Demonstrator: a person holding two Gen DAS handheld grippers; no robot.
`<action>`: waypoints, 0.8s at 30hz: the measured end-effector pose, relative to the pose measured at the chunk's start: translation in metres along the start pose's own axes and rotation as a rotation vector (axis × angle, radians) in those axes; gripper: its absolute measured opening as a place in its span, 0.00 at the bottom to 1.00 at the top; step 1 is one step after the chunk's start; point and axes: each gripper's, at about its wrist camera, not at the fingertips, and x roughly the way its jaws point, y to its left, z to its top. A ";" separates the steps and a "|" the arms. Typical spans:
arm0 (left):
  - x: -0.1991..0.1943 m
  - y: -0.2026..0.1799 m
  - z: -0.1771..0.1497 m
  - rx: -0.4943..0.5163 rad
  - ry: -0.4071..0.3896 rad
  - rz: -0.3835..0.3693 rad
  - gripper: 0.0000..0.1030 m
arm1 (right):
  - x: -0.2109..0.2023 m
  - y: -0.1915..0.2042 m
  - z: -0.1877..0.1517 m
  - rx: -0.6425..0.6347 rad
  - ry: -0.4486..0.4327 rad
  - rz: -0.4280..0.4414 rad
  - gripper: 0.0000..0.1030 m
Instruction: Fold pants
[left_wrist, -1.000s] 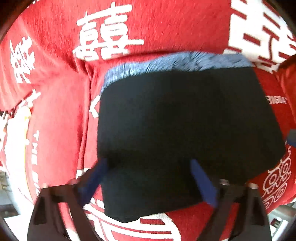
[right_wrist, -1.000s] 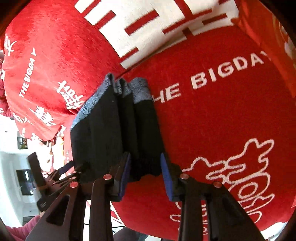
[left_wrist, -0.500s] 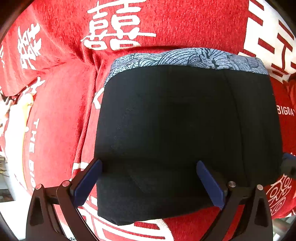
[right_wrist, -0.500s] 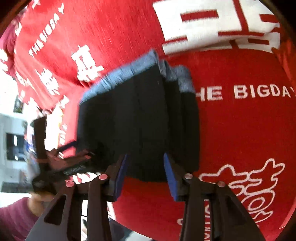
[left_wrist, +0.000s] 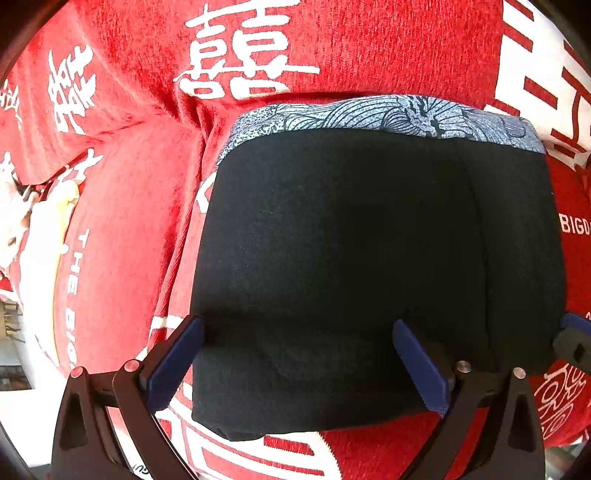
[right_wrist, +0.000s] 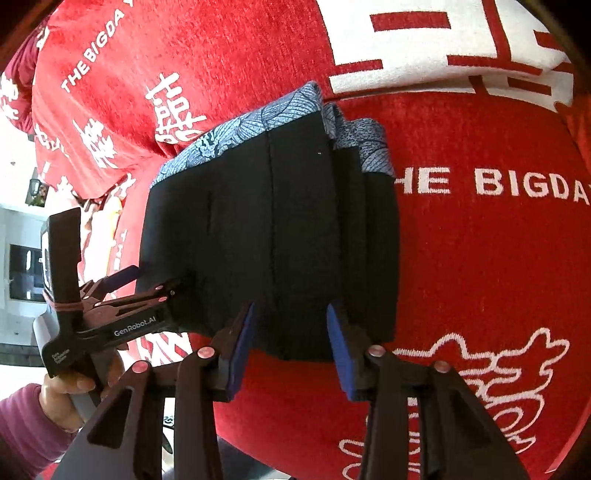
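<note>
The black pants (left_wrist: 351, 258) lie folded into a compact rectangle on the red cloth, their blue-grey patterned waistband (left_wrist: 369, 114) at the far edge. My left gripper (left_wrist: 295, 358) stands wide open, its fingers down on the near part of the pants and not pinching them. In the right wrist view the pants (right_wrist: 273, 229) show stacked folds on their right side. My right gripper (right_wrist: 290, 341) is open astride their near hem, pads clear of the flat fabric. The left gripper (right_wrist: 147, 284) shows at the pants' left corner, held by a hand (right_wrist: 74, 384).
The red cloth (left_wrist: 122, 240) with white characters and lettering covers a rounded cushioned surface (right_wrist: 480, 258) all around the pants. A maroon sleeve (right_wrist: 26, 424) enters at the lower left. Pale room and floor show past the cloth's left edge (right_wrist: 18, 258).
The right gripper rolled and its jaws spread a little off the fold that they straddled. The pants went from blurred to lying still and flat. The left gripper barely shifted.
</note>
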 end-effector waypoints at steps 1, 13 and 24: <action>0.000 0.000 0.000 0.003 -0.001 0.001 0.99 | 0.000 0.000 0.000 0.001 -0.001 0.001 0.42; 0.000 0.001 -0.001 -0.004 -0.006 0.005 0.99 | 0.000 -0.002 -0.001 0.000 -0.004 0.015 0.43; -0.020 0.018 0.012 0.018 -0.041 0.046 0.99 | -0.020 -0.017 0.001 0.095 -0.018 -0.006 0.66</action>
